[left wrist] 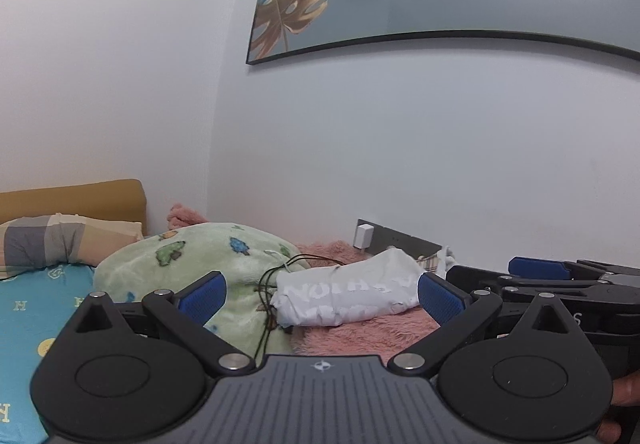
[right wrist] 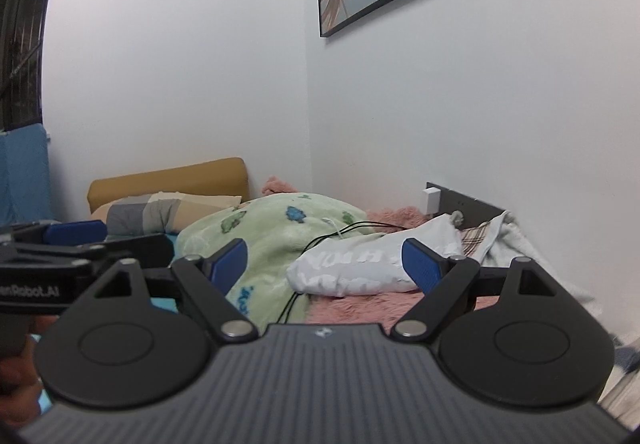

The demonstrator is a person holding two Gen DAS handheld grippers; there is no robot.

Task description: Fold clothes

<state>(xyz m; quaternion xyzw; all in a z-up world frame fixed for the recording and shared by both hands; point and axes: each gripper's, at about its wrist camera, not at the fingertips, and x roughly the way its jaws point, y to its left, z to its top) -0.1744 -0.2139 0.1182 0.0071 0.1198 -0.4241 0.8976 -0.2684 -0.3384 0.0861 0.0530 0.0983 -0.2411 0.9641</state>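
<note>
A crumpled white garment with pale lettering (left wrist: 348,294) lies on a pink fluffy blanket (left wrist: 368,332) on the bed; it also shows in the right wrist view (right wrist: 360,264). My left gripper (left wrist: 322,296) is open and empty, held above the bed short of the garment. My right gripper (right wrist: 326,262) is open and empty at about the same distance. Each gripper shows at the edge of the other's view: the right one (left wrist: 560,280) and the left one (right wrist: 64,244). A plaid cloth (right wrist: 476,236) lies behind the white garment.
A green fleece blanket (left wrist: 192,268) is heaped to the left, with black cables (left wrist: 280,272) over it. A checked pillow (left wrist: 60,240) and mustard headboard (left wrist: 80,200) are far left. A white charger (left wrist: 363,236) sits in a wall socket. The wall is close behind.
</note>
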